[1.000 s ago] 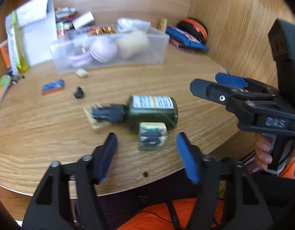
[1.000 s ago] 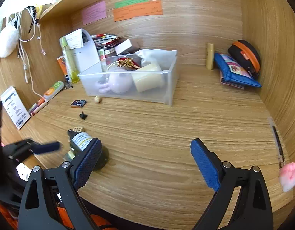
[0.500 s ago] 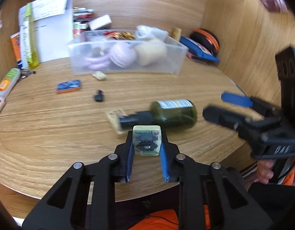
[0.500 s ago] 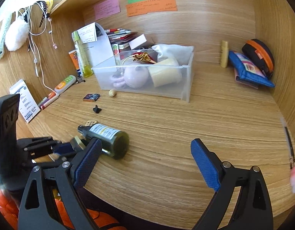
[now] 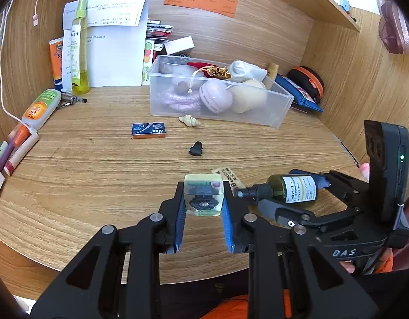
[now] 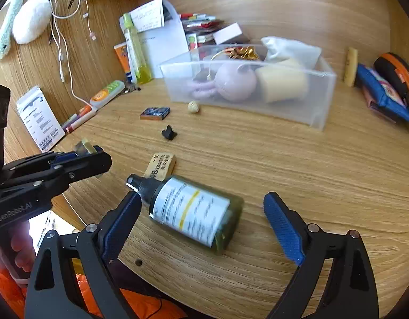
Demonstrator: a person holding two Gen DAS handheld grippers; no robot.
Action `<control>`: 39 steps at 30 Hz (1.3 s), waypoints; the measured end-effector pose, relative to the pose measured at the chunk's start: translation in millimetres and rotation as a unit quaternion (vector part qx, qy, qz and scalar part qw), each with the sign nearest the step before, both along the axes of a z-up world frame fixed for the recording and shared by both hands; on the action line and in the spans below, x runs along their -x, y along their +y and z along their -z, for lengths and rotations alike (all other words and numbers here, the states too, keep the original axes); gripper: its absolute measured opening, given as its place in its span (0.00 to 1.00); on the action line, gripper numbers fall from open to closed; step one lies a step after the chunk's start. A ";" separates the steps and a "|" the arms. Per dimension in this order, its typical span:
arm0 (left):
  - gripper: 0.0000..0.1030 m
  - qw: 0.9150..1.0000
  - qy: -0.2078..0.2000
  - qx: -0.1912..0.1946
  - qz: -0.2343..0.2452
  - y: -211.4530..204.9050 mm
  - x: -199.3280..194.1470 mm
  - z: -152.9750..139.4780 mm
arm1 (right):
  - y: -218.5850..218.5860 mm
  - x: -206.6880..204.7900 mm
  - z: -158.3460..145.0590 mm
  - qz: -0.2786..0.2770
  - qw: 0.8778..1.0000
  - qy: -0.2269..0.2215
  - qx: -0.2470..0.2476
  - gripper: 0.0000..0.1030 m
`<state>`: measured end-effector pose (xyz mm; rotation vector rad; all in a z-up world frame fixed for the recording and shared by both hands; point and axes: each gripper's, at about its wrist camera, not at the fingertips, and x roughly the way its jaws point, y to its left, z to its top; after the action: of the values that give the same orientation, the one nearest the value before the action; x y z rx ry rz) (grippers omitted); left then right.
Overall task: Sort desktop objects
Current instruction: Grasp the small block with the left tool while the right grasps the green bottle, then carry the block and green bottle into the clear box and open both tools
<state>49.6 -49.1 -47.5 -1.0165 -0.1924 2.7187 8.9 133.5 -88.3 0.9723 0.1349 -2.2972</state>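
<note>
Left wrist view: your left tongs (image 5: pixel 203 207) are clamped on a small translucent resin block (image 5: pixel 203 194) with dark inclusions, held clear above the wooden surface (image 5: pixel 98 175). Beside them, the right tongs (image 6: pixel 201 220) straddle a dark green pump bottle (image 6: pixel 196 214) lying on its side near the front edge, black cap toward an eraser (image 6: pixel 160 167). Those jaws are closing, the bottle between the pads but not yet pressed.

To do this well, centre the bottle's labelled body between the pads before you finish closing; the round glass-like body will likely roll if one pad meets it first, and the cap end already sits close to the left pad. Squeeze across the label, not the narrow neck.

The clear plastic bin (image 5: pixel 273 122) at the back, already holding soft toys, looks the likely destination for both pieces. Carry the block over the black clip (image 5: pixel 196 149) and the shell (image 5: pixel 189 120) rather than through them, and keep the two tongs apart as you go.
</note>
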 end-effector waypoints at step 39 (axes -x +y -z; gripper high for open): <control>0.23 0.998 0.043 -0.027 0.030 -3.1 105.1 -54.3 | 35.7 73.0 -87.0 0.058 0.993 0.093 0.038 0.60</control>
<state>-55.5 -52.2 6.8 -0.8757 -0.2144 2.6805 -64.2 169.2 -1.3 0.7444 0.0679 -2.4795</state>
